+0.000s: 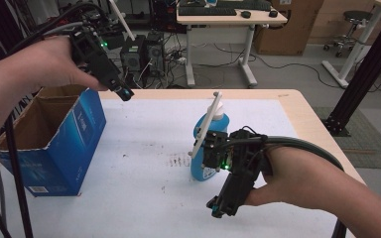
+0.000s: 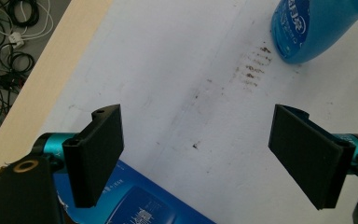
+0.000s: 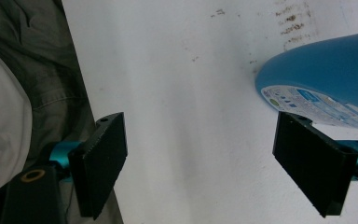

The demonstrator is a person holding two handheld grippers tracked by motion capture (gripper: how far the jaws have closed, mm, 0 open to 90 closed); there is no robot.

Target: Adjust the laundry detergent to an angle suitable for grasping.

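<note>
- The blue bottle (image 1: 207, 148) is standing upright near the middle of the table (image 1: 297, 111), on the white sheet (image 1: 144, 129) that is covering most of the tabletop.
- The bottle is wearing a white cap, and a white stick is leaning across its front.
- The right gripper (image 1: 217, 208) is hanging just in front of the bottle on the person's side, pointing down and back toward the near edge, held in the right hand (image 1: 283, 178).
- Its jaws are standing wide apart with nothing between them; in the right gripper view (image 3: 200, 168) only bare white sheet is lying in the gap, and the bottle's base (image 3: 326, 88) is sitting just beyond one jaw without touching it.
- The left gripper (image 1: 124, 91) is hovering above the far left part of the table, over the corner of the open blue cardboard box (image 1: 64, 144), gripped by the left hand (image 1: 44, 67).
- Its jaws are also gaping open and empty; in the left gripper view (image 2: 196, 154) they are framing the sheet, with the box's blue flap (image 2: 140, 205) below and the bottle (image 2: 307, 28) well apart at the upper corner.
- A patch of small brown stains (image 1: 178, 159) is marking the sheet just beside the bottle, on its left.
- The box is sitting at the table's left edge, well apart from the bottle, its flaps open.
</note>
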